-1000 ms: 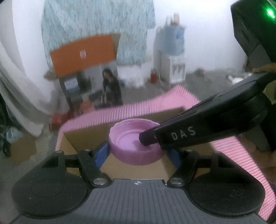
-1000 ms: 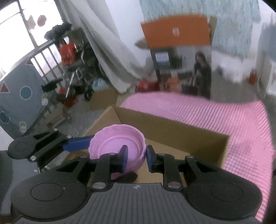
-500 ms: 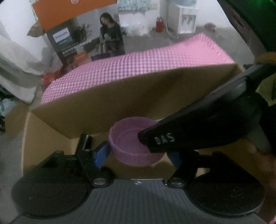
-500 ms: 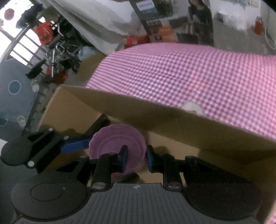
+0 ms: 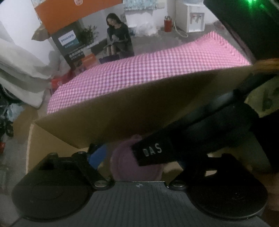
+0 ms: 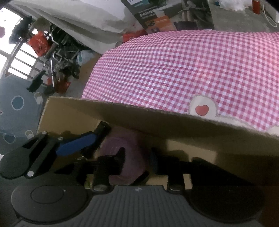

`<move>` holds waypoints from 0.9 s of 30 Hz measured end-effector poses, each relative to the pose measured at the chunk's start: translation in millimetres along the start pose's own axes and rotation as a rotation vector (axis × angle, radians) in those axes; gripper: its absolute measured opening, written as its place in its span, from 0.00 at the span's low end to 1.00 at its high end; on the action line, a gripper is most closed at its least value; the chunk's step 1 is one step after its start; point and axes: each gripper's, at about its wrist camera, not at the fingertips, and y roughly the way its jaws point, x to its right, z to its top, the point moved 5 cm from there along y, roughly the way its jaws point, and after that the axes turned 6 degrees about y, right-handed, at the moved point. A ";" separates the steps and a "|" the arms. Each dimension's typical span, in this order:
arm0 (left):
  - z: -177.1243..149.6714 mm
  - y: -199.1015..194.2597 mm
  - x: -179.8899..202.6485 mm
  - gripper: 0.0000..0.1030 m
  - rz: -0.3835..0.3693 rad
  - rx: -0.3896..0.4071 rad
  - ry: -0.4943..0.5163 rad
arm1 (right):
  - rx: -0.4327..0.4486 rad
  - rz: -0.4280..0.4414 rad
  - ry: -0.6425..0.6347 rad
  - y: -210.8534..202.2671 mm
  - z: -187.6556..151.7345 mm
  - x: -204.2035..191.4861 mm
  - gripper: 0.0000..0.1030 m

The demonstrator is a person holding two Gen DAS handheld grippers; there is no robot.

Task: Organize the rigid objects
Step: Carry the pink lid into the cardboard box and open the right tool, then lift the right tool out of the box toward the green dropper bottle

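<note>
A lived-in home room, part storage — a pink gingham cloth [image 6: 174,69] with heart patches covers the table, a Philips appliance carton [image 5: 83,36] leans by white draped fabric [image 5: 19,59], a water dispenser [image 5: 193,15] and red flask [image 5: 167,26] stand on bare concrete floor, and a folded pushchair [image 6: 59,54] sits near a barred window [image 6: 15,52].

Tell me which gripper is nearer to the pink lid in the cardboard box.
Right, narrowly. The right gripper straddles the pink lid's rim, jaws opening. The left gripper flanks the lid from outside, also opening.
</note>
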 end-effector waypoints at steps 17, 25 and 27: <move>-47.9 -144.4 4.0 0.93 -0.051 0.325 -0.132 | 0.312 0.152 -0.076 -154.7 -76.8 -29.7 0.62; -115.7 -162.3 31.9 0.93 -0.098 0.375 -0.160 | 0.474 0.154 -0.157 -202.1 -165.6 -29.5 0.66; -131.1 -162.8 39.7 0.93 -0.114 0.386 -0.156 | 0.489 0.145 -0.157 -200.9 -182.8 -26.1 0.66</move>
